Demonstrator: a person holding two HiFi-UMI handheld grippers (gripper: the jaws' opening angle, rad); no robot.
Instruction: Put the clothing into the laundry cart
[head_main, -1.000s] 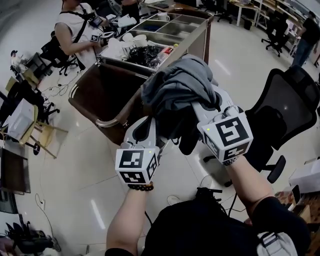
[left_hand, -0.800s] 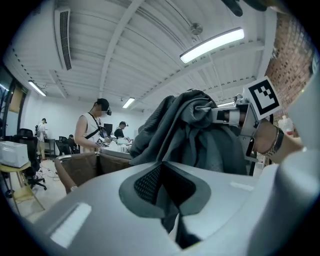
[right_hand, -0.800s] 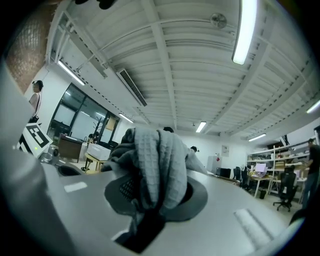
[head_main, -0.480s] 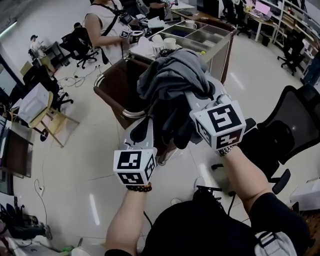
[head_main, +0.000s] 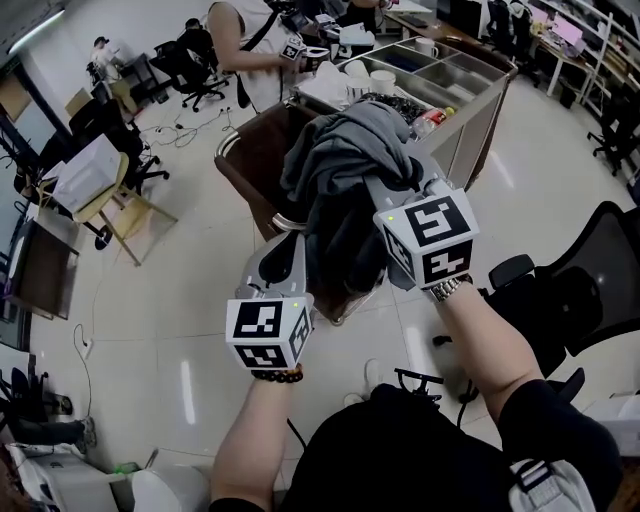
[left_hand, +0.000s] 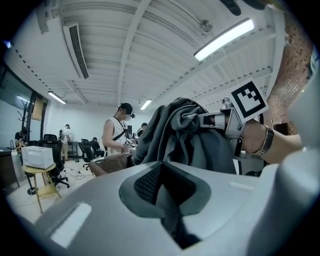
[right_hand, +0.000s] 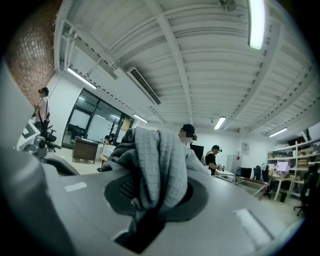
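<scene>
Cart (head_main: 250, 170) stands upper centre of the head view. Clothing (head_main: 345, 165) hangs mid-frame before its near rim, a dark tail drooping; let go early and you drop it outside or snag the rim. Left gripper (left_hand: 167, 210) and right gripper (right_hand: 142, 215) each pinch the clothing.

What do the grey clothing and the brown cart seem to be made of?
The clothing looks like soft, matte grey knit: it drapes in folds, and a waffle texture shows in the right gripper view. The cart seems brown fabric or vinyl, with a shiny metal-looking rim.
</scene>
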